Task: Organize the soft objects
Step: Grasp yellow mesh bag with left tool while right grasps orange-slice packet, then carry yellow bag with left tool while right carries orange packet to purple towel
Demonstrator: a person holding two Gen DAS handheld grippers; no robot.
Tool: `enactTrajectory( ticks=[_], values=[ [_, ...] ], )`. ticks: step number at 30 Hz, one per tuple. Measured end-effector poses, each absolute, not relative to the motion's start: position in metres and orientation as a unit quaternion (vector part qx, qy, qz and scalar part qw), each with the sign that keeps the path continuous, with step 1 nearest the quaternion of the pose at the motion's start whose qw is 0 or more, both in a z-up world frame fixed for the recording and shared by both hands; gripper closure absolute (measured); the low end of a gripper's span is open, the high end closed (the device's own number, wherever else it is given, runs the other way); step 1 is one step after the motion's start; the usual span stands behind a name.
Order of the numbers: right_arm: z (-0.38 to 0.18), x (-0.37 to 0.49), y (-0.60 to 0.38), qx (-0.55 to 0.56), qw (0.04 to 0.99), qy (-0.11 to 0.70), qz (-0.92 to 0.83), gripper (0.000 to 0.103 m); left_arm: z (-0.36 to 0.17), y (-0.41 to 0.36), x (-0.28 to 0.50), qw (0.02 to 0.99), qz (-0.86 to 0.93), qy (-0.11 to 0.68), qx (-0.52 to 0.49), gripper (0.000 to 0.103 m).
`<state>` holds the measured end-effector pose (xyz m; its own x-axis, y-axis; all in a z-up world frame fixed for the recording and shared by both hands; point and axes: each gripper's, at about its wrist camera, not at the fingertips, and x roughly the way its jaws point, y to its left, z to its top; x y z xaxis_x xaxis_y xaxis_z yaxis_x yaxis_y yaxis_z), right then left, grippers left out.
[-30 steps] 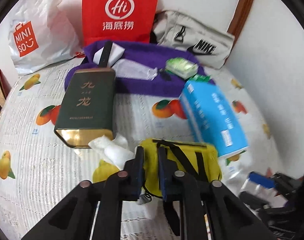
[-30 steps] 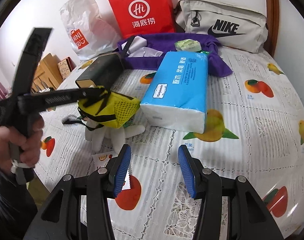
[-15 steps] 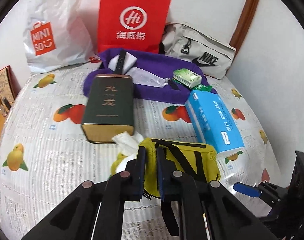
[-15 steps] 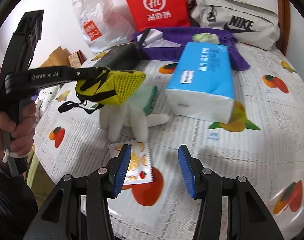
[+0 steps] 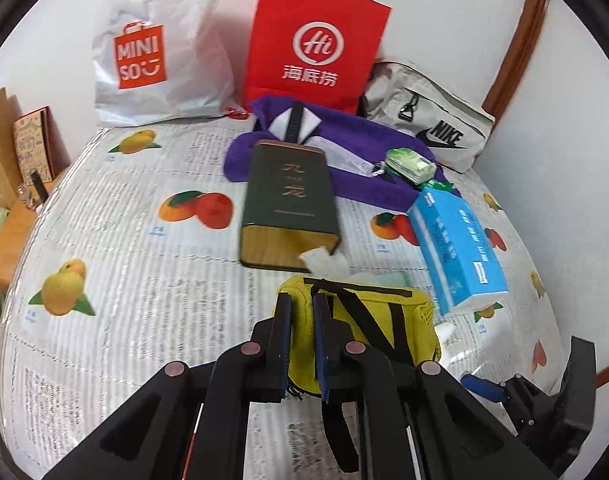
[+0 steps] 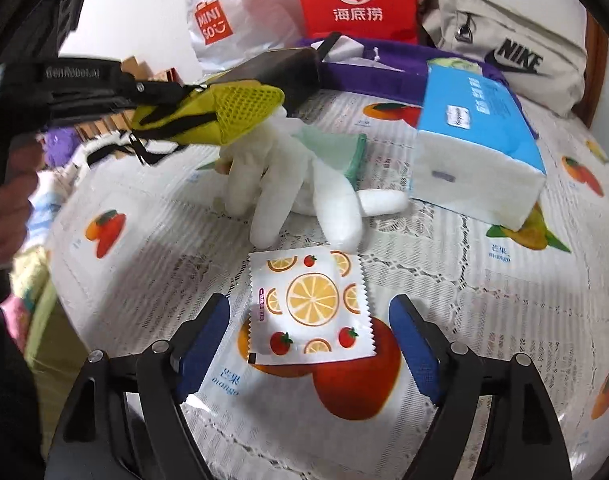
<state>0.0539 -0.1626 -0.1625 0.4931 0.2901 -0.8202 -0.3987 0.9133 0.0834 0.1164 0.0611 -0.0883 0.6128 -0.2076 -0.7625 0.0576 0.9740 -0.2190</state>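
Yellow mesh pouch (image 5: 368, 320), lifted off tabletop (image 6: 484, 288).
Pinched in left tongs (image 5: 302, 340); right tongs (image 6: 308, 344), spread, lowered toward fruit-print sachet (image 6: 308, 304) since.

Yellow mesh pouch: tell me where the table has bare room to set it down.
Free: the tablecloth left of the dark green tin, up to the Miniso bag. Crowded: between tin and blue tissue pack, where the white glove lies; the purple cloth behind carries small items. The yellow mesh pouch hangs in the left jaws.
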Motion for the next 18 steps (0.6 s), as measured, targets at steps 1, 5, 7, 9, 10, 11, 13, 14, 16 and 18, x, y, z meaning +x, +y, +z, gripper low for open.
enactTrajectory(
  ticks=[1,5,7,9,10,11,13,14,16,18],
  values=[
    [-0.164,0.052,-0.158,-0.079,0.866,0.455,0.192,0.023,-0.089,0.064,0.116,0.894,-0.071,0.434,-0.088,0.092],
    [-0.163,0.047,-0.157,-0.096,0.874,0.438,0.189,0.039,-0.092,0.073,0.113,0.894,-0.067,0.433,-0.095,0.092],
    [-0.161,0.049,-0.163,-0.092,0.872,0.442,0.189,0.056,-0.094,0.076,0.111,0.893,-0.063,0.434,-0.100,0.092],
    [-0.160,0.048,-0.170,-0.092,0.872,0.443,0.188,0.063,-0.098,0.080,0.108,0.893,-0.064,0.434,-0.105,0.092],
    [-0.159,0.047,-0.173,-0.093,0.871,0.445,0.189,0.065,-0.100,0.081,0.106,0.891,-0.063,0.436,-0.105,0.092],
    [-0.159,0.046,-0.175,-0.094,0.870,0.446,0.186,0.065,-0.103,0.082,0.104,0.890,-0.062,0.439,-0.107,0.092],
    [-0.158,0.043,-0.181,-0.095,0.868,0.451,0.184,0.069,-0.109,0.085,0.101,0.888,-0.060,0.443,-0.110,0.092],
    [-0.157,0.042,-0.185,-0.094,0.867,0.454,0.182,0.071,-0.111,0.087,0.099,0.886,-0.060,0.445,-0.113,0.092],
    [-0.155,0.044,-0.191,-0.096,0.867,0.458,0.169,0.072,-0.116,0.090,0.097,0.884,-0.059,0.448,-0.118,0.092],
    [-0.154,0.046,-0.200,-0.091,0.870,0.460,0.152,0.073,-0.118,0.090,0.095,0.884,-0.059,0.449,-0.120,0.092]
  ],
)
